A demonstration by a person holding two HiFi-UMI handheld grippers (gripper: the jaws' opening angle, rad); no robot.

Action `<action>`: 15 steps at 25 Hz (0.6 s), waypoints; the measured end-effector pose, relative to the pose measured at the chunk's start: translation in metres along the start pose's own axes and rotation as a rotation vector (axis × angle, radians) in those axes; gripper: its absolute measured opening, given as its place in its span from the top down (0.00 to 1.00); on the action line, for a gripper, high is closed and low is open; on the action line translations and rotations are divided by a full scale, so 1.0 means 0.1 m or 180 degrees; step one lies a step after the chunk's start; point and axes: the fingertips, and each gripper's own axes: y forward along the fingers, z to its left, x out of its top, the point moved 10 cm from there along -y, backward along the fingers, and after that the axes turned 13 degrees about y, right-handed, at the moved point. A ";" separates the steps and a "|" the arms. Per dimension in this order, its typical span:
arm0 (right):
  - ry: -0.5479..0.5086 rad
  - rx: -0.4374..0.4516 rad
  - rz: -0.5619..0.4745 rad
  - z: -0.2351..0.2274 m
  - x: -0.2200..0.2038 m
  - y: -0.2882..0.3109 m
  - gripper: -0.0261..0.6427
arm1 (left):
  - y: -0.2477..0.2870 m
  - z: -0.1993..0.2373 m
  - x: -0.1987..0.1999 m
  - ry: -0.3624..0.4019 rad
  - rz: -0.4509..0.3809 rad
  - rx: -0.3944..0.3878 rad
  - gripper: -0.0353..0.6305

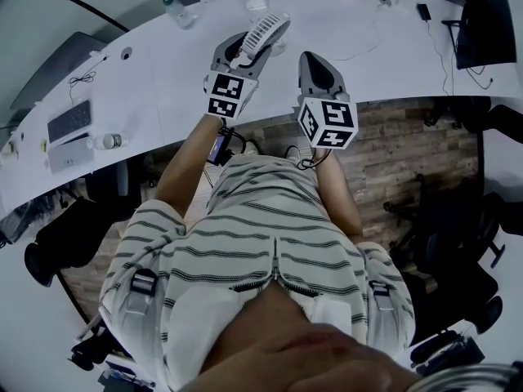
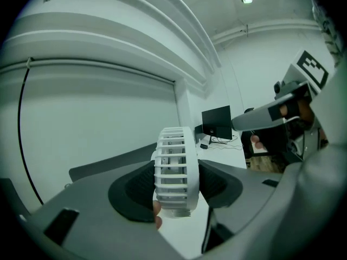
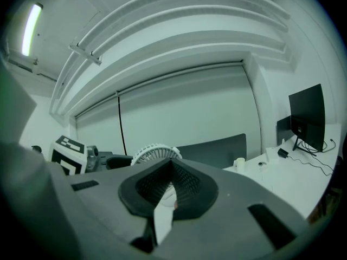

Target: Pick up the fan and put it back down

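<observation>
we see the fan (image 1: 263, 33) between the left hand-held gripper's (image 1: 243, 46) jaws over the counter (image 1: 163, 72), the right hand-held gripper (image 1: 311, 59) just right of it, a monitor (image 1: 486, 27) far right.
</observation>
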 end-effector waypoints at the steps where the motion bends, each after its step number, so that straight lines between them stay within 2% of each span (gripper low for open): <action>1: 0.0002 -0.0012 -0.0002 -0.01 0.00 0.00 0.95 | 0.03 0.01 -0.04 0.0022 0.0004 -0.0042 0.61; 8: 0.0012 -0.0094 -0.0025 -0.05 0.01 -0.02 0.95 | 0.21 0.03 -0.32 0.0156 0.0089 -0.0284 0.61; 15: 0.0024 -0.0149 -0.0019 -0.09 0.01 -0.01 0.95 | 0.41 0.11 -0.56 0.0188 0.0181 -0.0563 0.61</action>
